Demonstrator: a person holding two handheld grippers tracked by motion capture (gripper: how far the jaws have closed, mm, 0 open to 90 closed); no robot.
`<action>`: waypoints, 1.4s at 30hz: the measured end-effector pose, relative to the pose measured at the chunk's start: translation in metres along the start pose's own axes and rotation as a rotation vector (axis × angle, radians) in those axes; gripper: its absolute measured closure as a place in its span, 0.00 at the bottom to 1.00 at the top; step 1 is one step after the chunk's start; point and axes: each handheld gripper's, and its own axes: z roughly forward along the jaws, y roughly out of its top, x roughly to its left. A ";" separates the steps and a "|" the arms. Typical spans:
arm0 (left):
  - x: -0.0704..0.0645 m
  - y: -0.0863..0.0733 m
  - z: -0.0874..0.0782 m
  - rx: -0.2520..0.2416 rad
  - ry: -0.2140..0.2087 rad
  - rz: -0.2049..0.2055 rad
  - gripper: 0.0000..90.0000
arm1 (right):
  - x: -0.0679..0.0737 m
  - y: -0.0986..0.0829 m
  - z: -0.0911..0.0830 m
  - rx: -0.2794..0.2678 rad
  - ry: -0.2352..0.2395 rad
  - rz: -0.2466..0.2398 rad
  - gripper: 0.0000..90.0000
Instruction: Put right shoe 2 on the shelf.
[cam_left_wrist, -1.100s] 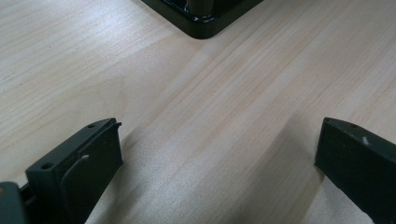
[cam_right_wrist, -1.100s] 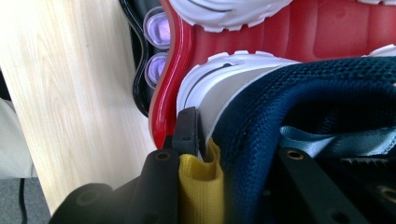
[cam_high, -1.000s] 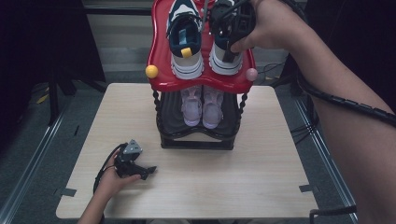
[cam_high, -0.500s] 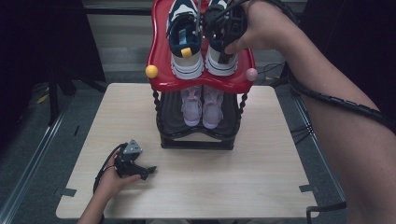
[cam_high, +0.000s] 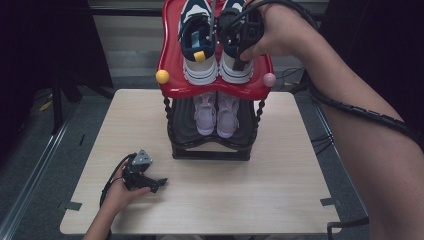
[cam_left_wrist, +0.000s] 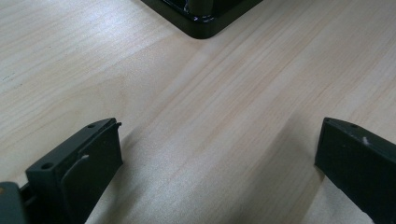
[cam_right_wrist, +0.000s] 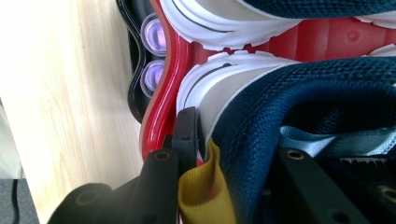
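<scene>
High view | wooden table (cam_high: 280, 200) | left gripper (cam_high: 159, 183) jaws wide, empty | right gripper (cam_high: 241, 52) pinching sneaker (cam_high: 235, 65)

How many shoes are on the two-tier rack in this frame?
4: two navy-and-white sneakers, left one and right one, on the red top tray; two pale lilac shoes, left and right, on the black lower shelf. Others may be hidden.

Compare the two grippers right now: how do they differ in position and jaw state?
The left gripper lies low on the table, near its front left corner, jaws wide apart with bare wood between them. The right gripper is raised at the red top shelf, jaws closed on the heel of the right navy sneaker, one outside and one inside the collar. Both are hand-held, with black jaws.
</scene>
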 end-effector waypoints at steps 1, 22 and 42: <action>0.000 0.000 0.000 0.000 0.000 0.000 0.00 | 0.000 0.000 0.000 0.000 0.000 -0.002 0.78; 0.000 0.000 0.000 0.005 0.000 0.006 0.00 | 0.005 0.000 0.004 -0.004 -0.013 -0.044 0.79; 0.000 0.000 0.000 0.001 0.001 0.001 0.00 | -0.001 -0.014 -0.004 -0.055 -0.033 0.072 0.51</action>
